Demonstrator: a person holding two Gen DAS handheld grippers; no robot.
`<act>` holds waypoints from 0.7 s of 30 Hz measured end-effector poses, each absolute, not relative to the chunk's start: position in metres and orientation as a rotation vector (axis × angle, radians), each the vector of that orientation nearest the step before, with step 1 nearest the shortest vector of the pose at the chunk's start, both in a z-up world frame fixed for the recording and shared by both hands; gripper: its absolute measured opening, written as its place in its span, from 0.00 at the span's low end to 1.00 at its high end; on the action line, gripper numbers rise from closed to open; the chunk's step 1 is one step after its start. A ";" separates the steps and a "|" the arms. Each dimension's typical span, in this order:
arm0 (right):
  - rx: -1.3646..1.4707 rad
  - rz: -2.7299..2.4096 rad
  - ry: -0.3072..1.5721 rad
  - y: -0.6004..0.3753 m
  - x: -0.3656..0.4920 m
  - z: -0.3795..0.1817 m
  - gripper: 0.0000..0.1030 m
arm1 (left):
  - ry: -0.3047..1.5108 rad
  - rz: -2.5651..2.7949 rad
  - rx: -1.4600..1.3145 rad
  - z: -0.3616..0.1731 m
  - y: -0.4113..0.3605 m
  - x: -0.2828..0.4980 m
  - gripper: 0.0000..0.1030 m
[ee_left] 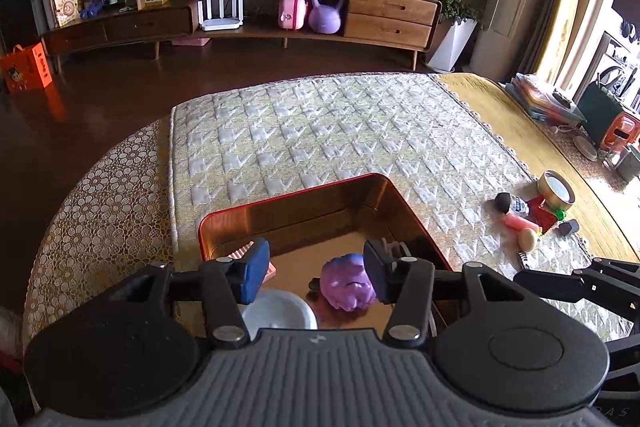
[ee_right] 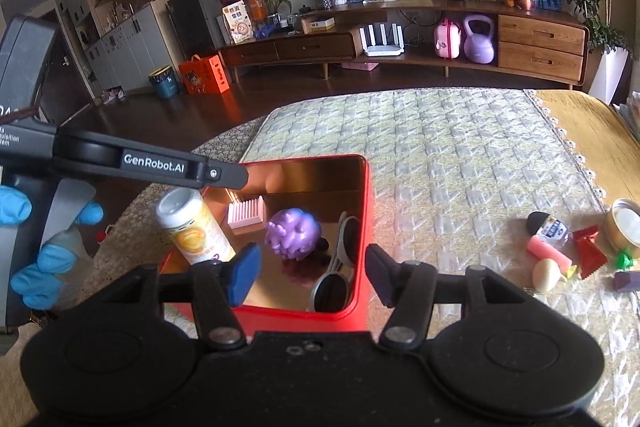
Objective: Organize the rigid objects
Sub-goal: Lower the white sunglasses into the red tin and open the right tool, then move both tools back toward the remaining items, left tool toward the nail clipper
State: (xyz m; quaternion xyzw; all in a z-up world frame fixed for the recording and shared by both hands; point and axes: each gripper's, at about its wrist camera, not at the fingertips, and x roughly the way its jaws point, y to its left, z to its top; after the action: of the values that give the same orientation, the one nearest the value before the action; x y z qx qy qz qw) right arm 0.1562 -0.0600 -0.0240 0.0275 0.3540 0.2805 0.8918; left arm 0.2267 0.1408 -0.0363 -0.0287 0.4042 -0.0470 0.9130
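- The left gripper (ee_left: 316, 269) hangs over the red tin (ee_left: 288, 195), jaws parted and empty.
- The right gripper (ee_right: 310, 273) is likewise released, gripping nothing.
- Inside the tin lie a purple toy (ee_right: 294, 233), sunglasses (ee_right: 334, 275), a pink comb (ee_right: 246, 213) and a tube (ee_right: 194, 227), possibly vitamins.
- More small items (ee_right: 560, 247) sit on the quilted mat (ee_right: 460, 167), well apart from the tin.

We see the right gripper (ee_right: 310, 273) with jaws apart and nothing between them, above the red tin (ee_right: 362, 211). Inside lie a purple toy (ee_right: 294, 233), sunglasses (ee_right: 338, 267), a pink comb (ee_right: 247, 213) and a leaning yellow tube (ee_right: 194, 227).
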 end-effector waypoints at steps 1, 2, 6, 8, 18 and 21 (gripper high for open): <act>0.062 0.582 0.728 -0.064 0.154 -0.022 0.59 | 0.824 -0.102 -0.058 -0.034 0.137 0.222 0.57; 0.068 0.581 0.721 -0.068 0.151 -0.020 0.61 | 0.817 -0.106 -0.054 -0.032 0.134 0.219 0.58; 0.083 0.577 0.698 -0.087 0.139 -0.014 0.66 | 0.798 -0.115 -0.048 -0.024 0.119 0.205 0.58; 0.082 0.563 0.684 -0.097 0.134 -0.011 0.70 | 0.791 -0.116 -0.046 -0.022 0.111 0.199 0.63; 0.083 0.490 0.658 -0.149 0.112 -0.014 0.83 | 0.779 -0.140 -0.056 -0.025 0.072 0.174 0.66; 0.089 0.467 0.644 -0.163 0.108 -0.015 0.87 | 0.770 -0.156 -0.057 -0.026 0.058 0.167 0.69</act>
State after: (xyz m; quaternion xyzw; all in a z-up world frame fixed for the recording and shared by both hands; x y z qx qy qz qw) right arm 0.1083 -0.1631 -0.0147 0.0433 0.3135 0.2271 0.9210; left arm 0.1667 0.0583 -0.0256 -0.0279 0.3753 -0.0760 0.9234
